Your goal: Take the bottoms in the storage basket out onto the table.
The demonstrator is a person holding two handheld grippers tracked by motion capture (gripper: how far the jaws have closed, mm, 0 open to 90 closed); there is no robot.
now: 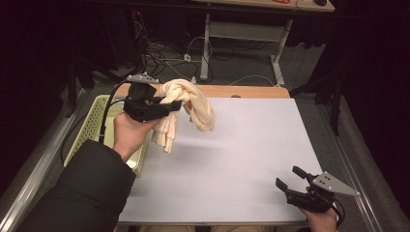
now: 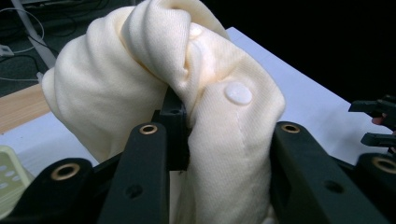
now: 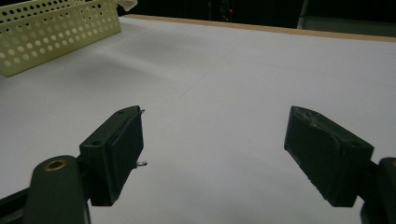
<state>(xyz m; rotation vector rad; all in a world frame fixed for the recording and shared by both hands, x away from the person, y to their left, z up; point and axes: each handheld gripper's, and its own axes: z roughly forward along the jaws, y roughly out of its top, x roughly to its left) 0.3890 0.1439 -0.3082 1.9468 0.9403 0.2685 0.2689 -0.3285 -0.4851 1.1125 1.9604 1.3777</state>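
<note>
A cream-coloured garment (image 1: 193, 104) with white buttons hangs bunched in the air over the table's far left part, its loose ends drooping toward the white table top (image 1: 227, 150). My left gripper (image 1: 175, 103) is shut on a thick fold of it, raised above the table. In the left gripper view the cream garment (image 2: 154, 88) bulges between and over the black jaws, one button facing the camera. My right gripper (image 1: 290, 178) rests low at the table's near right corner, open, with nothing between its fingers (image 3: 116, 149).
A pale yellow perforated basket (image 1: 94, 123) stands at the table's left edge, under my left forearm; the basket (image 3: 56, 32) also appears at the far left of the right gripper view. Cables and a desk frame (image 1: 241, 34) lie on the floor beyond the table.
</note>
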